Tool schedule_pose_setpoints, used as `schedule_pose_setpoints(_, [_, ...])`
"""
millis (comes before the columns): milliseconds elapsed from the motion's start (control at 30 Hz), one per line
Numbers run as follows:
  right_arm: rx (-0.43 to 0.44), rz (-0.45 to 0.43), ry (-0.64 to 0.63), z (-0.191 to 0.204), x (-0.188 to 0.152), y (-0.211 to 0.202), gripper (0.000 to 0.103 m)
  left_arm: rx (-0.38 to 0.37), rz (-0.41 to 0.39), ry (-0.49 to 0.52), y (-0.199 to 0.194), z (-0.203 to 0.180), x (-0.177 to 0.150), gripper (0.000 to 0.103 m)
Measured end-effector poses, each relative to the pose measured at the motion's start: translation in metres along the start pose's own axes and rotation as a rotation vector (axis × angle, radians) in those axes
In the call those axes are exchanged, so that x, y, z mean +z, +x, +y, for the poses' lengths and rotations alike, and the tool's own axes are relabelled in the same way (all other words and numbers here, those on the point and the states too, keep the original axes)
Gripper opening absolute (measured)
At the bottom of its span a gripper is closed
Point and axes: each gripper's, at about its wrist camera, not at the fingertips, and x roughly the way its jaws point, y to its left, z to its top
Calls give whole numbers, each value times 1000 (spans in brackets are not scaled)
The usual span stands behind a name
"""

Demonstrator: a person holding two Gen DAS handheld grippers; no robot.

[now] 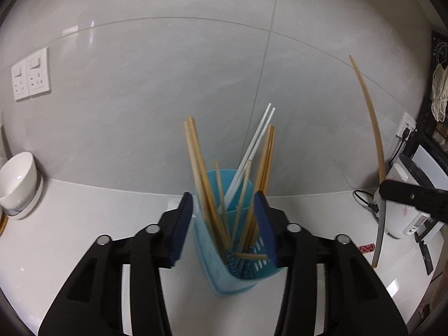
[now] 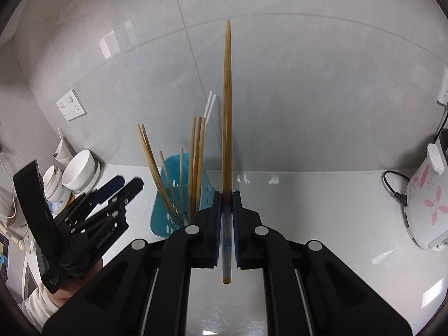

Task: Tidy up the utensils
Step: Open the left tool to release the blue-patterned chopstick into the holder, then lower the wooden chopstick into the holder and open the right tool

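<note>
the right gripper (image 2: 227, 196) has its pads clamped on a single brown chopstick (image 2: 226, 112), which stands nearly upright, long axis running up and away along the fingers, its lower end poking out below the pads over the white counter (image 2: 322, 196). the blue utensil holder (image 2: 179, 184), where it most likely belongs, stands just to the left of and slightly beyond this gripper, so the coming move turns on carrying the stick leftward and tipping its lower end into the holder's mouth. the left gripper (image 1: 224, 224) is nearer the holder: its jaws stand partly apart on either side of the holder (image 1: 238, 266) with the pads clear of the wall, gripping nothing (whether it touches the rim i cannot tell). in the way are the chopsticks already standing there: a wooden bundle (image 1: 201, 173) leaning left, a white pair (image 1: 257, 140) and more brown ones (image 1: 266, 162) leaning right, with a loose one lying crosswise (image 1: 249, 256) inside. a white bowl (image 1: 18, 179) sits far left, a rice cooker (image 2: 425, 204) far right, both well apart.
</note>
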Motion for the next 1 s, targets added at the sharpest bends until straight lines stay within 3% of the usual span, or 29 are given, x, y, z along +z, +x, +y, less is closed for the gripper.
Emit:
schedule_pose_setpoints(267, [43,-118,-11,21,15,-30,7,55,53,-15,-27,24,5,90])
schedule_pose_setpoints(367, [70,-154,-8,30,19,-33,7,72,59,-10,-34,31,8,96])
schedule_pose_setpoints(600, [97,-228,-12,60,20,-12,7,118,76,7,-44,47,9,97])
schedule_pose_setpoints(800, [46,-280,-42,81,7,18,7,142,95,-8,-40,66,7,97])
schedule_pose_setpoints(1000, [2,-274,-46,84,-6,45,7,153,116,-26,-32,80,4,97])
